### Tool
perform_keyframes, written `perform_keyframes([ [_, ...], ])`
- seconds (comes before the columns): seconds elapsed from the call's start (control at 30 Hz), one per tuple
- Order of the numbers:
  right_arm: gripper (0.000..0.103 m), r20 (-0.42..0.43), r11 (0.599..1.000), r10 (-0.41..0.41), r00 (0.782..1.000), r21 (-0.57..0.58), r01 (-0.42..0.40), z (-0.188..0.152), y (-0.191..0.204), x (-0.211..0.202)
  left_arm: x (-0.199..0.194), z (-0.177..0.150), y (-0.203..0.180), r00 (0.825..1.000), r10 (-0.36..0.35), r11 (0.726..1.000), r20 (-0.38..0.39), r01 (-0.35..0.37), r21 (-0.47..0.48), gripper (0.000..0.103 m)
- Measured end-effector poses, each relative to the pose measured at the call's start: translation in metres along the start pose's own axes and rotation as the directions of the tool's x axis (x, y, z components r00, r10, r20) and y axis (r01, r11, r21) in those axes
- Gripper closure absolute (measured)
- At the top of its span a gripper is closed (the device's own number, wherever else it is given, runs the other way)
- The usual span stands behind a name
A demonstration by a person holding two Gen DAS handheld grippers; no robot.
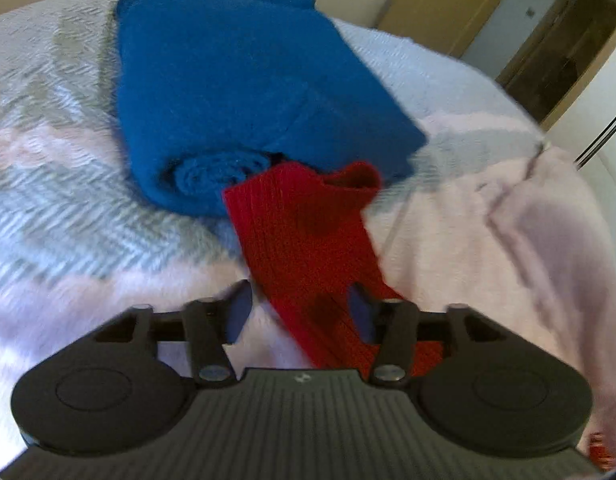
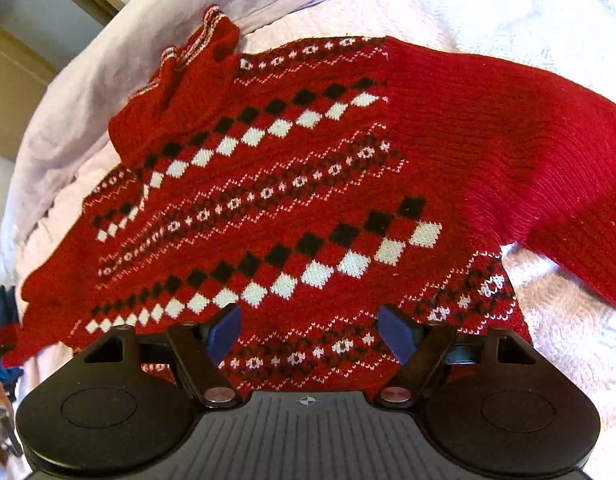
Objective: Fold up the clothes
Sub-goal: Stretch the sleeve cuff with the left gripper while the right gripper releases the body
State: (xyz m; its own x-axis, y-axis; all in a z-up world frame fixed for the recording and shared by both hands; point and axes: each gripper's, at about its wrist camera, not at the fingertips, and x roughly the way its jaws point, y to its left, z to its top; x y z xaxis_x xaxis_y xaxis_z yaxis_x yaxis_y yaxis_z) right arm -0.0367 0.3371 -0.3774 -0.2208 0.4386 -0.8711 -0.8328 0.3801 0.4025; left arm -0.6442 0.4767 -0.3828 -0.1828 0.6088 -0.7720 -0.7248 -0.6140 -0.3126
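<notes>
A red knitted sweater with black and white diamond bands lies spread on the bed. Its plain red sleeve reaches to the right. My right gripper is open just over the sweater's near edge, with the blue pads either side of the patterned knit. In the left wrist view the other red sleeve runs between the fingers of my open left gripper, close to the right finger. Its cuff end rests against a folded blue garment.
The bed is covered by a pale pink blanket and a grey-white chevron cover. Wooden doors and a wall stand beyond the bed's far edge. A lilac sheet bunches at the bed's left side.
</notes>
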Motion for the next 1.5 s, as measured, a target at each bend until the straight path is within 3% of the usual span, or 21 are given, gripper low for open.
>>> perform_keyframes([
  [0.07, 0.025, 0.006, 1.000, -0.016, 1.000, -0.022, 0.016, -0.003, 0.002, 0.004, -0.013, 0.000, -0.007, 0.999, 0.002, 0.997, 0.037, -0.005, 0.071, 0.102],
  [0.17, 0.025, 0.011, 0.998, -0.037, 0.999, -0.056, 0.037, -0.007, 0.005, 0.005, -0.065, -0.001, -0.001, 0.980, -0.070, 0.982, 0.184, 0.036, 0.186, 0.102],
  [0.27, 0.025, 0.016, 0.996, -0.055, 0.998, -0.070, 0.056, -0.010, 0.008, 0.007, -0.095, -0.011, 0.014, 0.953, -0.038, 0.947, 0.302, -0.061, 0.315, 0.102],
  [0.3, 0.025, 0.018, 0.995, -0.060, 0.998, -0.073, 0.061, -0.010, 0.009, 0.008, -0.090, -0.016, 0.020, 0.954, 0.000, 0.928, 0.301, -0.112, 0.356, 0.101],
  [0.37, 0.025, 0.019, 0.994, -0.073, 0.997, -0.077, 0.074, -0.012, 0.010, 0.012, -0.069, -0.024, 0.038, 0.971, 0.076, 0.908, 0.225, -0.160, 0.387, 0.100],
  [0.4, 0.025, 0.020, 0.994, -0.078, 0.997, -0.081, 0.080, -0.012, 0.011, 0.014, -0.060, -0.029, 0.045, 0.978, 0.099, 0.907, 0.185, -0.165, 0.388, 0.098],
  [0.47, 0.025, 0.024, 0.992, -0.078, 0.997, -0.095, 0.080, -0.013, 0.012, 0.013, -0.061, -0.034, 0.051, 0.977, 0.102, 0.912, 0.188, -0.167, 0.376, 0.095],
  [0.63, 0.025, 0.050, 0.998, -0.026, 0.998, -0.064, 0.029, -0.015, -0.005, -0.010, -0.098, -0.017, 0.060, 0.977, 0.033, 0.980, 0.212, -0.074, 0.187, 0.091],
  [0.7, 0.025, 0.060, 1.000, -0.021, 0.998, -0.005, 0.022, -0.018, -0.021, -0.022, -0.107, -0.013, 0.063, 0.981, 0.029, 0.982, 0.194, -0.064, 0.179, 0.088],
  [0.83, 0.025, 0.083, 0.993, -0.005, 0.997, 0.116, -0.005, -0.028, -0.053, -0.046, -0.102, -0.007, 0.079, 0.995, 0.031, 0.998, 0.099, -0.037, 0.054, 0.076],
  [0.87, 0.025, 0.088, 0.991, 0.001, 0.996, 0.131, -0.013, -0.029, -0.057, -0.051, -0.101, -0.007, 0.079, 0.995, 0.022, 0.999, 0.101, -0.026, 0.042, 0.074],
  [0.93, 0.025, 0.088, 0.989, 0.005, 0.996, 0.145, -0.018, -0.032, -0.063, -0.058, -0.095, -0.009, 0.076, 0.994, 0.020, 0.998, 0.111, -0.026, 0.055, 0.060],
  [0.97, 0.025, 0.084, 0.990, 0.002, 0.996, 0.140, -0.014, -0.034, -0.065, -0.059, -0.090, -0.009, 0.073, 0.993, 0.022, 0.997, 0.117, -0.030, 0.069, 0.060],
  [1.07, 0.025, 0.077, 0.994, -0.005, 0.997, 0.109, -0.003, -0.037, -0.064, -0.057, -0.074, -0.008, 0.064, 0.991, 0.024, 0.993, 0.130, -0.039, 0.113, 0.062],
  [1.1, 0.025, 0.074, 0.995, -0.014, 0.997, 0.096, 0.007, -0.038, -0.062, -0.056, -0.068, -0.006, 0.061, 0.991, 0.019, 0.991, 0.131, -0.037, 0.132, 0.073],
  [1.13, 0.025, 0.070, 0.996, -0.023, 0.997, 0.083, 0.017, -0.039, -0.059, -0.053, -0.064, -0.004, 0.058, 0.991, 0.017, 0.987, 0.132, -0.038, 0.153, 0.103],
  [1.23, 0.025, 0.061, 0.998, -0.052, 0.997, 0.047, 0.049, -0.041, -0.052, -0.048, -0.080, 0.000, 0.047, 0.976, 0.016, 0.973, 0.217, -0.065, 0.223, 0.102],
  [1.37, 0.025, 0.050, 0.996, -0.090, 0.995, 0.002, 0.090, -0.044, -0.044, -0.041, -0.128, -0.009, 0.041, 0.926, -0.032, 0.928, 0.376, -0.112, 0.355, 0.101],
  [1.4, 0.025, 0.047, 0.995, -0.100, 0.994, -0.010, 0.101, -0.045, -0.042, -0.040, -0.128, -0.015, 0.045, 0.922, -0.016, 0.918, 0.388, -0.141, 0.372, 0.100],
  [1.5, 0.025, 0.052, 0.993, -0.119, 0.992, -0.002, 0.119, -0.046, -0.039, -0.035, -0.101, -0.030, 0.065, 0.936, 0.085, 0.897, 0.343, -0.221, 0.383, 0.098],
])
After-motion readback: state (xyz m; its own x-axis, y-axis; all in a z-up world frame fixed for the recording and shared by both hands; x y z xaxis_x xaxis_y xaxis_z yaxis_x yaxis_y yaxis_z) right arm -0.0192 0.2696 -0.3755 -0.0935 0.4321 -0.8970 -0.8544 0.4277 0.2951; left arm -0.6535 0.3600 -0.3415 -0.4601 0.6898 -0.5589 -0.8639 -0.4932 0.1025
